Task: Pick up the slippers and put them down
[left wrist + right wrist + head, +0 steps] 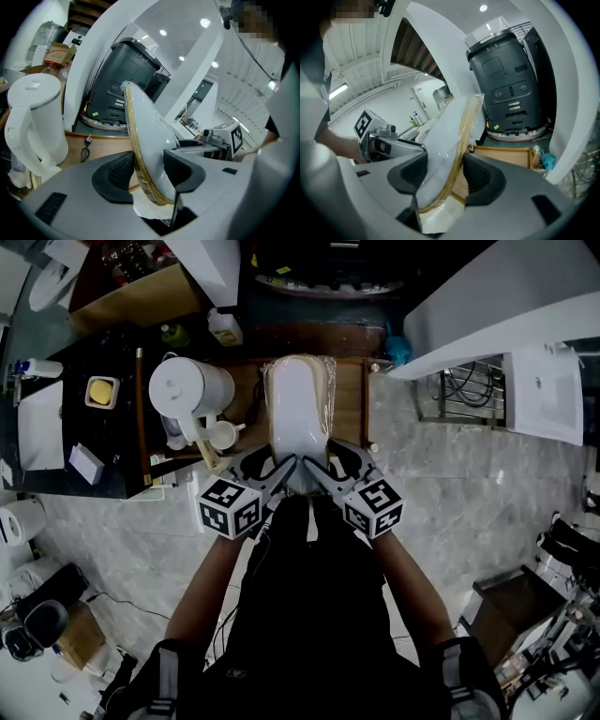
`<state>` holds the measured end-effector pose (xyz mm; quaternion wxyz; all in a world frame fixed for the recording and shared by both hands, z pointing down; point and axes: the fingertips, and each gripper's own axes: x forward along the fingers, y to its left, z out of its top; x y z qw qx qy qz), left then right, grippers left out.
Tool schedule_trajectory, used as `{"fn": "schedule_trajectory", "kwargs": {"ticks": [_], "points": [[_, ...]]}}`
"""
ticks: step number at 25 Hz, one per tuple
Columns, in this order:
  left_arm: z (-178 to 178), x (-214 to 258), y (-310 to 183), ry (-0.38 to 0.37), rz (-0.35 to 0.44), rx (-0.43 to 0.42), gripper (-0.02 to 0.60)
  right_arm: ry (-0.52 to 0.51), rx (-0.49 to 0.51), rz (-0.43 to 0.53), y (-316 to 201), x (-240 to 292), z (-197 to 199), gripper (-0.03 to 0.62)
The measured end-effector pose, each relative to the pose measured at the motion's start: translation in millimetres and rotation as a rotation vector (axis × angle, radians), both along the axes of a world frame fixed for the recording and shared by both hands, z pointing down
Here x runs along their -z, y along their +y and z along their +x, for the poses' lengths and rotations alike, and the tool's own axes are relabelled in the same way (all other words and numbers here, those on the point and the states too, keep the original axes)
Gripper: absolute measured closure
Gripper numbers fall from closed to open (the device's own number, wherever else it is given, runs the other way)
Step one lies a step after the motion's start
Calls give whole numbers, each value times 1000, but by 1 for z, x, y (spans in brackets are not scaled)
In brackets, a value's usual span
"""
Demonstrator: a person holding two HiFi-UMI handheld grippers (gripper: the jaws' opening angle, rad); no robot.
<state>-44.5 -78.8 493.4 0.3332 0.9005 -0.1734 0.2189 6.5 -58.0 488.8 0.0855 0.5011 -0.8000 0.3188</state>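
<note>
Nearest: left tongs clamped on the near end of the slippers, with a ribbed pad pressed against each face of the clear-wrapped white pack. Right tongs likewise clamped on the same near end from the other side, tan sole edge pinched between the pads. From the head view, both tongs set close together at the pack's near edge.

Next out: slippers held lengthwise, pointing away from the person, above the wooden table. Contact between far end and table: cannot tell from any view.

To the left, just beside the pack: white kettle and small cup. Farther back: black machine behind the table.

Step in hand, as judged: pick-up complete, put-down not yet done.

Next move, as judged:
1. Lower both tongs together, keeping the pack level and clear of the kettle.
2. Confirm full rest on the table before release.
3. Open both tongs at the same time to avoid twisting the wrap.
4. Withdraw straight back toward the body.
</note>
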Motion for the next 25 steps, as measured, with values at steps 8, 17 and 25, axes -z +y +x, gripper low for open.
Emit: {"fn": "schedule_trajectory", "kwargs": {"ticks": [8, 17, 25], "points": [[13, -47, -7, -54, -52, -7, 382, -4, 33, -69, -8, -47, 13, 356], [30, -108, -21, -102, -117, -35, 382, 35, 50, -151, -23, -106, 30, 356], [39, -142, -30, -139, -131, -45, 382, 42, 41, -185, -32, -140, 38, 356]]}}
